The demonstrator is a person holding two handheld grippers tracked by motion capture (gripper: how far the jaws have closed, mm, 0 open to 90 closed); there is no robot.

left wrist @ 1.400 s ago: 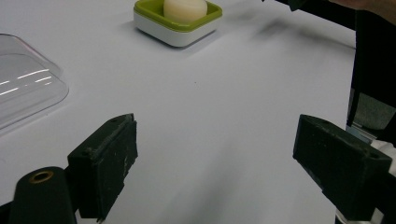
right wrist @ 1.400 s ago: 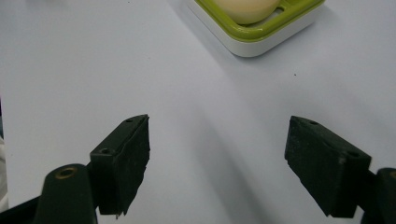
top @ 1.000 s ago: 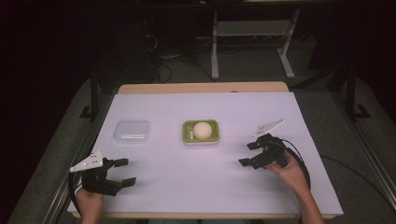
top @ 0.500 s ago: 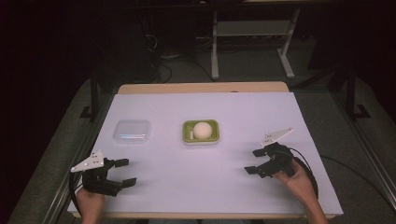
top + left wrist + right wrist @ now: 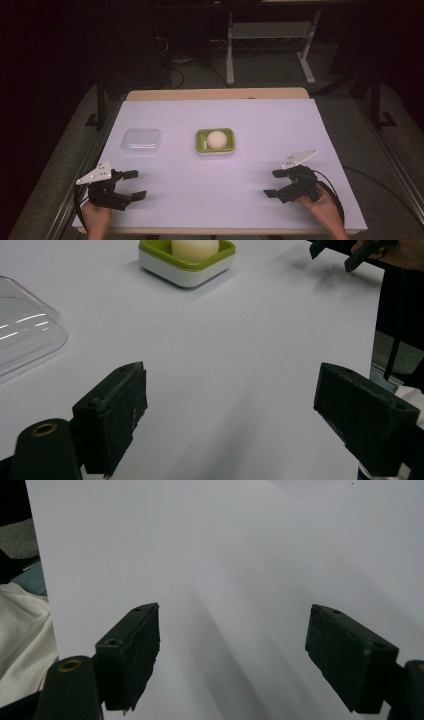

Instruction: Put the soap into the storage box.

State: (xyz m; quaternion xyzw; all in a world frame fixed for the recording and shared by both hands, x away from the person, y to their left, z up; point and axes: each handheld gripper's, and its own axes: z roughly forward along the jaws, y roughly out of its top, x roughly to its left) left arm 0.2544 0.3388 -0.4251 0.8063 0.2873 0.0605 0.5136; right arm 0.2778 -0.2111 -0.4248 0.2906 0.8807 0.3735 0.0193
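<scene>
A green and white dish sits mid-table with a cream-coloured ball in it; in the left gripper view the dish is at the top edge. A clear plastic lid lies to its left, also at the left edge of the left gripper view. My left gripper rests at the near left corner, open and holding nothing. My right gripper is at the near right, open over bare white table, and its jaws show far off in the left gripper view.
The white table top ends in a wooden strip at the far edge. A metal frame runs along both sides. A white sleeve shows at the left of the right gripper view.
My right gripper has drawn back toward the near right edge of the table and stays open. The left gripper, the dish and the lid have not moved.
</scene>
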